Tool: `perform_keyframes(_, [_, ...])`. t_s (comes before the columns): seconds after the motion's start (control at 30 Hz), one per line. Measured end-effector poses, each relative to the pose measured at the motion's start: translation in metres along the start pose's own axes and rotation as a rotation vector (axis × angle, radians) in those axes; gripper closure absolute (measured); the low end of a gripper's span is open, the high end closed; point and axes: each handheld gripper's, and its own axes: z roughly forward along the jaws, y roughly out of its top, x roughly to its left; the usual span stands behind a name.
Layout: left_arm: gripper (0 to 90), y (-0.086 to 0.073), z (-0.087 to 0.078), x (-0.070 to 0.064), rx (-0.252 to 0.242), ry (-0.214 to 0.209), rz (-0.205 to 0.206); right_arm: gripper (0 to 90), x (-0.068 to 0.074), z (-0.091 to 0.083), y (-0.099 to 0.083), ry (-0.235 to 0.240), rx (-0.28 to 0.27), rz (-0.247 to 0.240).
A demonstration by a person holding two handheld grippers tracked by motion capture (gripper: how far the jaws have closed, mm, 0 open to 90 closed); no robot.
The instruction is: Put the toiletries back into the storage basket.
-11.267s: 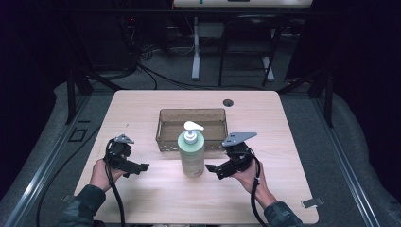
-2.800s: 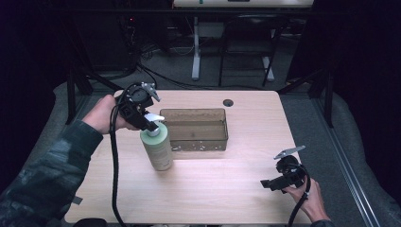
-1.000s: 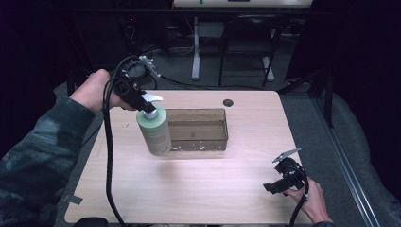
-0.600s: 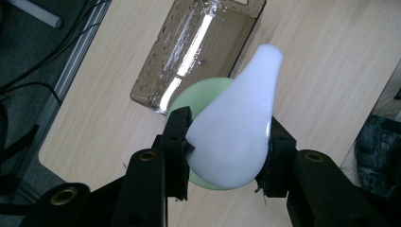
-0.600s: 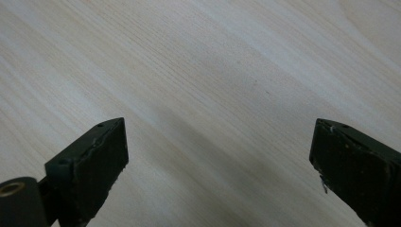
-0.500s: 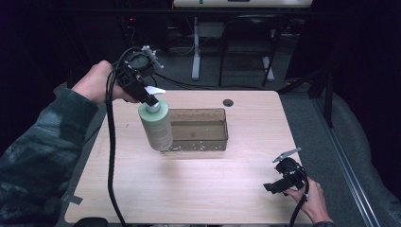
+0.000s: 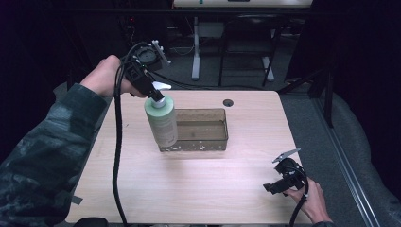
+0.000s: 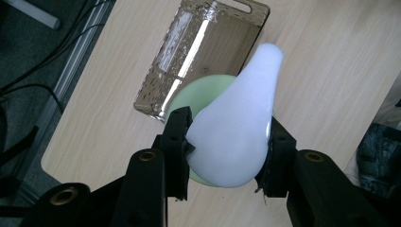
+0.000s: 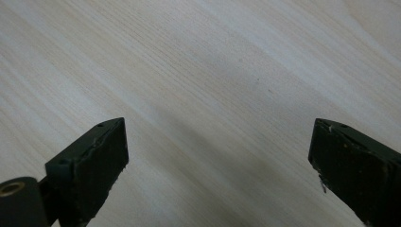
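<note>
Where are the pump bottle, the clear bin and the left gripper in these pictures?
pump bottle (image 7: 161,124), high view, on its green body.
clear bin (image 7: 222,126), high view, on its right wall.
left gripper (image 8: 226,156), left gripper view, midway between its fingertips.

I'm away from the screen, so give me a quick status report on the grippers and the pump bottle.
Left gripper shut on the pump bottle, lifted beside the tray. Right gripper open, low over bare table. Nothing in the way.

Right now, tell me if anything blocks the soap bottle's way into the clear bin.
Nothing visible does. The left gripper holds the soap bottle by its white pump top, lifted near the clear bin's left end. The bin looks empty, and the right gripper rests far away at the table's near right corner.
</note>
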Motion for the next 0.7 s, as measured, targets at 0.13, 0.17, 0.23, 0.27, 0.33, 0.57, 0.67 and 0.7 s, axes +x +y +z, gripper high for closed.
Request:
perform_keyframes(0.13, [62.1,0.003,0.002,0.000,0.013,0.010,0.012,5.1,0.000,0.000,0.000,-0.004,0.003,-0.004])
perform_keyframes(0.17, [62.1,0.004,0.002,0.000,0.011,0.014,0.011,5.1,0.000,0.000,0.000,-0.003,0.001,-0.004])
perform_keyframes(0.23, [62.1,0.006,0.002,0.000,0.016,0.018,0.017,5.1,0.000,0.000,0.000,0.001,-0.001,0.001])
perform_keyframes(0.27, [62.1,0.006,0.002,0.001,0.008,0.018,0.008,5.1,0.000,0.000,0.000,0.000,0.000,0.000])
perform_keyframes(0.33, [62.1,0.008,0.003,0.001,0.014,0.023,0.004,5.1,0.001,0.000,0.000,0.004,-0.002,0.004])
perform_keyframes(0.57, [62.1,0.012,0.006,0.005,0.018,0.033,-0.006,5.1,0.000,-0.001,0.000,0.002,-0.003,0.005])
perform_keyframes(0.67, [62.1,0.013,0.008,0.008,0.011,0.030,-0.015,4.9,0.000,0.000,-0.001,0.001,0.002,0.005])
perform_keyframes(0.7, [62.1,0.014,0.009,0.009,0.017,0.029,-0.018,4.9,0.000,0.000,-0.001,0.005,0.001,0.010])
